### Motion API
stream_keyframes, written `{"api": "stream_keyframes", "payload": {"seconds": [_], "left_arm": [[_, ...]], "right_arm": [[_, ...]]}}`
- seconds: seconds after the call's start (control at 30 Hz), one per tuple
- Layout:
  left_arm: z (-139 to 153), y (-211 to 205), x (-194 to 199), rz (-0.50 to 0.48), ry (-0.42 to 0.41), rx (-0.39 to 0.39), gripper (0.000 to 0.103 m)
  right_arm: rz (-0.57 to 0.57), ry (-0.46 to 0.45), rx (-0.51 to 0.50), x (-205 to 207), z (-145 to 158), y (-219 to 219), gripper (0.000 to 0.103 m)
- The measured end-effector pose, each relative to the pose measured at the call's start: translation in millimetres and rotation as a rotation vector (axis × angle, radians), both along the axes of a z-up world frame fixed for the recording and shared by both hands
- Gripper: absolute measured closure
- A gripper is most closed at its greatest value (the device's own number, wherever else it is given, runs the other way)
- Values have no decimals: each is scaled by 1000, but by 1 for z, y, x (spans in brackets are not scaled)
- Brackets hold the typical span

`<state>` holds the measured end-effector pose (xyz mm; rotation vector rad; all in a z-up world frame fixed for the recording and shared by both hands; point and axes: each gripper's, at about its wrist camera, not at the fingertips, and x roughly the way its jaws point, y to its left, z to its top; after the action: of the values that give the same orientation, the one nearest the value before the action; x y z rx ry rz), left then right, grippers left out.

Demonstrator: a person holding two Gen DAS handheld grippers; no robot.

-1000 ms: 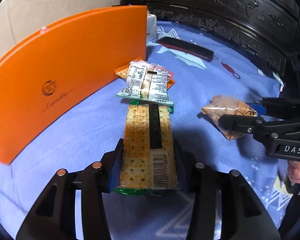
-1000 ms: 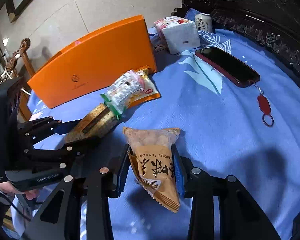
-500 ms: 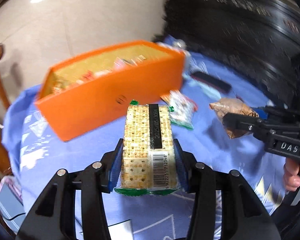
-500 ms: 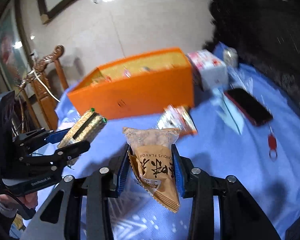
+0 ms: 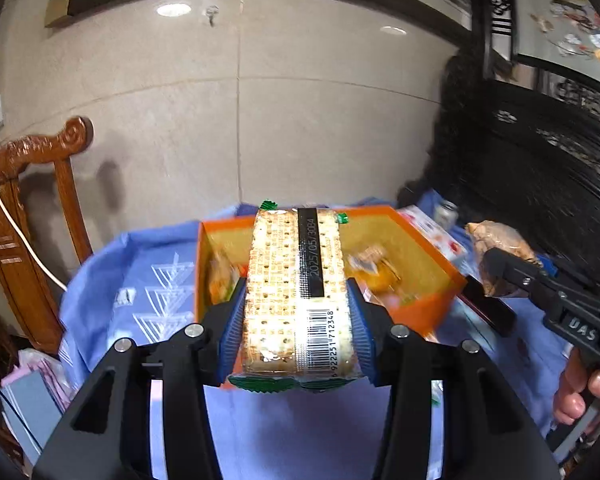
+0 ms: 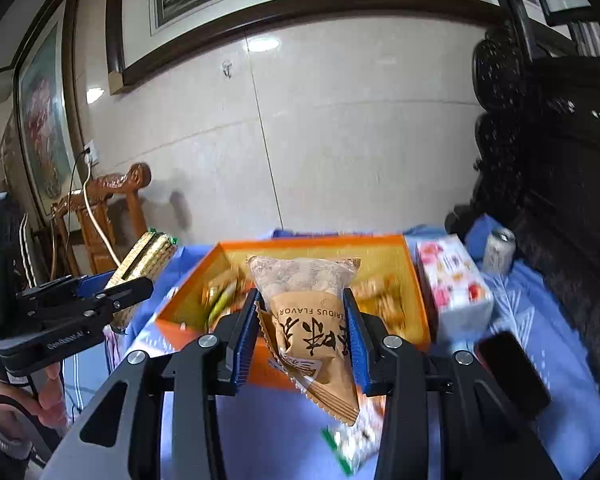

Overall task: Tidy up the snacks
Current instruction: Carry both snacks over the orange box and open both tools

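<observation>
My left gripper (image 5: 296, 320) is shut on a cracker pack (image 5: 298, 288) with a barcode, held in the air above the near side of the open orange box (image 5: 432, 256). My right gripper (image 6: 300, 332) is shut on a brown snack bag (image 6: 308, 312), also lifted in front of the orange box (image 6: 414, 280). Several snacks lie blurred inside the box. In the right wrist view the left gripper with the cracker pack (image 6: 144, 260) is at the left. In the left wrist view the brown bag (image 5: 500, 248) is at the right. A white-green snack pack (image 6: 356, 444) lies on the cloth below.
The blue tablecloth (image 6: 540, 308) carries a tissue box (image 6: 452, 284), a can (image 6: 498, 248) and a dark phone (image 6: 512, 364) right of the orange box. A wooden chair (image 5: 32, 216) stands at the left. Dark carved furniture (image 5: 540, 168) fills the right.
Both grippers have risen from the table with their snacks and tilted up. The orange box now shows its open inside from above.
</observation>
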<state>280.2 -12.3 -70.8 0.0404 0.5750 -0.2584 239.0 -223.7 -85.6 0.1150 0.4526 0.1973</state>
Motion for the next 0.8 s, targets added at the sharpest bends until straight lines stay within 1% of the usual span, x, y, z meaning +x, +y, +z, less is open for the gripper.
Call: {"api": "stream_keyframes", "payload": {"seconds": [0.13, 0.4, 0.43, 0.47, 0.5, 0.53, 0.57, 0.6, 0.63, 0.7, 0.73, 0.8], "left_arm": [[6, -8, 38, 30, 9, 17, 57], [6, -22, 88, 67, 19, 53, 57], [5, -22, 94, 78, 23, 55, 56], [3, -23, 100, 96, 22, 66, 38], [2, -23, 104, 129, 22, 91, 18], [1, -23, 105, 184, 9, 127, 4], [1, -21, 102, 239, -8, 165, 4], [0, -19, 99, 246, -10, 164, 4], [0, -15, 93, 240, -8, 137, 4], [-1, -6, 80, 234, 2, 64, 4], [-4, -1, 74, 234, 15, 34, 4], [-13, 4, 62, 231, 45, 1, 4]], "right_arm": [[-1, -19, -22, 32, 9, 6, 63], [-6, -30, -58, 79, 11, 16, 62], [-4, -24, -55, 86, 10, 16, 58], [0, -20, -56, 89, 9, 17, 55], [5, -16, -61, 91, 9, 18, 30], [2, -14, -68, 91, 10, 18, 8], [-21, -41, -71, 83, 12, 16, 3], [-33, -63, -70, 77, 14, 14, 3], [-38, -80, -68, 70, 16, 12, 3], [-45, -81, -59, 57, 17, 3, 3], [-52, -76, -55, 53, 16, -2, 3], [-67, -44, -32, 41, 9, -14, 3]]}}
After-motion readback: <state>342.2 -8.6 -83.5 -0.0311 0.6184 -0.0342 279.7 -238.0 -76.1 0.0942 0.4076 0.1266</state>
